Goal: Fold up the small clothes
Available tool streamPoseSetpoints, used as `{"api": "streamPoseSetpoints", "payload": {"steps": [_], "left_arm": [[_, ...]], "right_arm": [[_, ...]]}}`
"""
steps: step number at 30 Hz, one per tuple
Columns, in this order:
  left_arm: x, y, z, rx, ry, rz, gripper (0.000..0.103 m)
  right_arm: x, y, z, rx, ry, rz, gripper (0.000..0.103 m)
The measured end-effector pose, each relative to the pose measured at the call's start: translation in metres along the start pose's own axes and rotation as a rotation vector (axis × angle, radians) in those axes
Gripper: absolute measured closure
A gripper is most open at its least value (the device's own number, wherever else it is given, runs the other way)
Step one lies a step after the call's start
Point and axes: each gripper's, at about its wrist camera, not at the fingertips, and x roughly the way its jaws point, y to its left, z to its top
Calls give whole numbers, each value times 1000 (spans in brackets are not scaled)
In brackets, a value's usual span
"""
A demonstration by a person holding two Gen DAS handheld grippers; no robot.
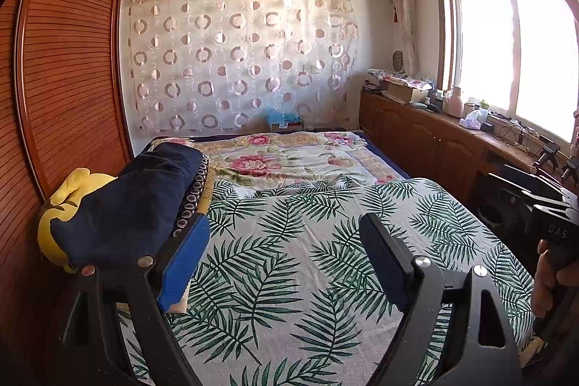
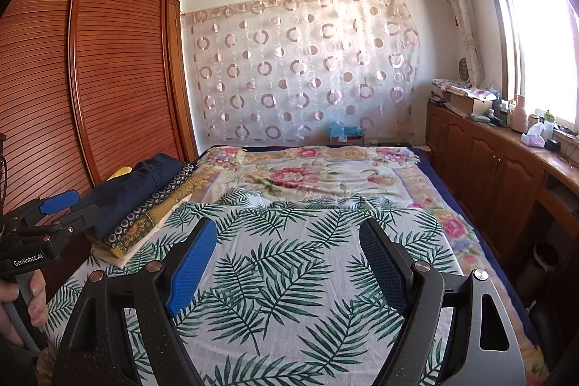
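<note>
- Your left gripper (image 1: 286, 255) hangs over the palm-leaf sheet (image 1: 289, 241) with its blue-padded jaws spread wide and nothing between them; the stack of folded clothes (image 1: 144, 198) sits just beside its left finger, at the bed's left edge.
- Your right gripper (image 2: 287, 259) hovers above the same leaf-print sheet, jaws likewise wide apart and empty; in its view your left hand (image 2: 21, 306) grips the other tool's handle at lower left.
- The stack shows a navy garment (image 2: 137, 187) on top, then a dark piece with ringed dots, a sunflower-print piece and a pale layer at the bottom; a yellow soft toy (image 1: 65, 201) lies behind it against the slatted wardrobe (image 1: 68, 67).
- Beyond the leaf sheet a rose-print quilt (image 2: 300, 176) covers the far half of the bed; a circle-patterned curtain (image 2: 304, 71) hangs on the back wall.
</note>
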Motion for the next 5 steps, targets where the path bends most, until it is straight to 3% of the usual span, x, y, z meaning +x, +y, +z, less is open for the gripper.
{"api": "streamPoseSetpoints", "payload": {"steps": [5], "left_arm": [[-1,1,1,-1,0,3,18]], "right_arm": [[-1,0,0,1,0,-1,20]]}}
